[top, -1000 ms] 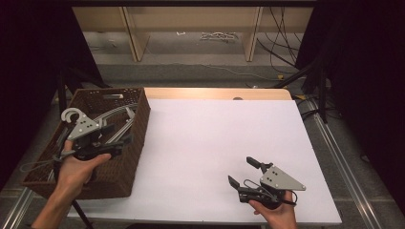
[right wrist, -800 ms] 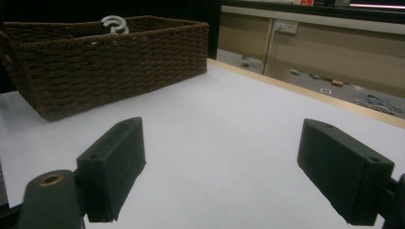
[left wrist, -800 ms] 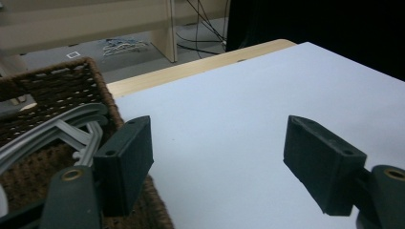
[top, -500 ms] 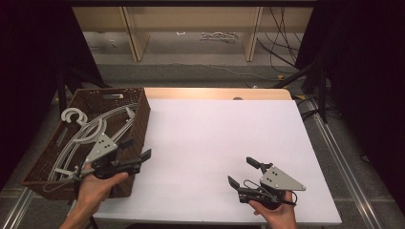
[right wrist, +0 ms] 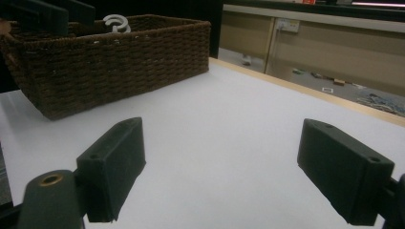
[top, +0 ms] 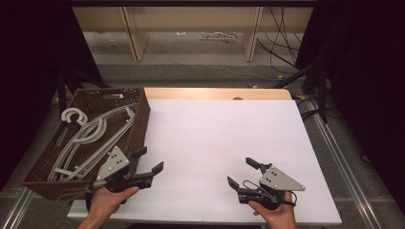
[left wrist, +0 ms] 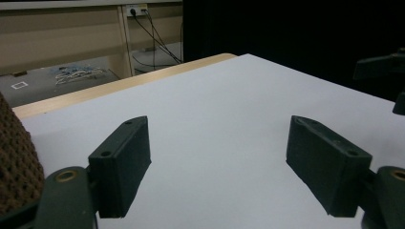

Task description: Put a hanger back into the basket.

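A brown wicker basket [top: 142,116] stands at the table's left edge with several grey plastic hangers [top: 90,136] lying in it. My left gripper [top: 149,161] hovers over the white table just right of the basket's near corner, open and empty. In the left gripper view its jaws [left wrist: 219,167] stand wide apart over bare tabletop, with the basket's corner [left wrist: 14,162] at the left. My right gripper [top: 242,172] rests near the front edge at the right, open with nothing between its jaws [right wrist: 224,176]. The right gripper view faces the basket [right wrist: 119,52] and a hanger hook [right wrist: 116,22].
The white tabletop [top: 219,138] spreads between the two grippers, with a wooden strip [top: 215,93] along its far edge. Beyond it are shelving and cables on the floor [top: 217,36]. Metal rails [top: 334,148] run along the table's right side.
My left gripper has drawn back out of the basket, moving right and toward the front onto the table, empty. The hangers stay in the basket. The right gripper has not moved.
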The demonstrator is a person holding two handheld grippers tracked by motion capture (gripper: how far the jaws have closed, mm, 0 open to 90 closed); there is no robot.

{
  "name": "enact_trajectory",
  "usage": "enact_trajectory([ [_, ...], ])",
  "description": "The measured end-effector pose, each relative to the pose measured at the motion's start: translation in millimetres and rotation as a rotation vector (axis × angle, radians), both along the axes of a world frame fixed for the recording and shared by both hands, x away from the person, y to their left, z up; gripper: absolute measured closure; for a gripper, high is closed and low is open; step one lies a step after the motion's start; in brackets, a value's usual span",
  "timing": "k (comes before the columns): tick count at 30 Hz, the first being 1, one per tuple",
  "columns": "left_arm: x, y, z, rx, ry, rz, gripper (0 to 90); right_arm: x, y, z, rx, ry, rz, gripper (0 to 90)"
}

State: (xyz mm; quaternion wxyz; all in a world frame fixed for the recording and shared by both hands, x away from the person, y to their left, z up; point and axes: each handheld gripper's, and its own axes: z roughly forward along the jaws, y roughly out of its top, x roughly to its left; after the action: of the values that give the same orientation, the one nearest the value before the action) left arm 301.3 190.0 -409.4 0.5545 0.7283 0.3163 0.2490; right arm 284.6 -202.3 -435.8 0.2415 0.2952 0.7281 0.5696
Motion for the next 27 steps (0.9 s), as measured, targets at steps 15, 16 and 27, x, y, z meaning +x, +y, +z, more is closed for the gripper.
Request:
enact_trajectory([
  [15, -6.0, -4.5, -25.2, 0.002, -0.008, -0.018, 22.1, -4.9, 1.8, 1.5, 0.002, 0.025, 0.000, 16.0],
  [16, -5.6, -3.9, -25.8, -0.002, -0.004, -0.015, 22.1, -4.8, 1.8, 1.6, 0.002, 0.025, 0.000, 16.0],
  [27, -2.6, -1.7, -27.5, 0.000, -0.003, -0.008, 22.1, -4.6, 2.0, 2.0, -0.005, 0.013, -0.004, 16.0],
])
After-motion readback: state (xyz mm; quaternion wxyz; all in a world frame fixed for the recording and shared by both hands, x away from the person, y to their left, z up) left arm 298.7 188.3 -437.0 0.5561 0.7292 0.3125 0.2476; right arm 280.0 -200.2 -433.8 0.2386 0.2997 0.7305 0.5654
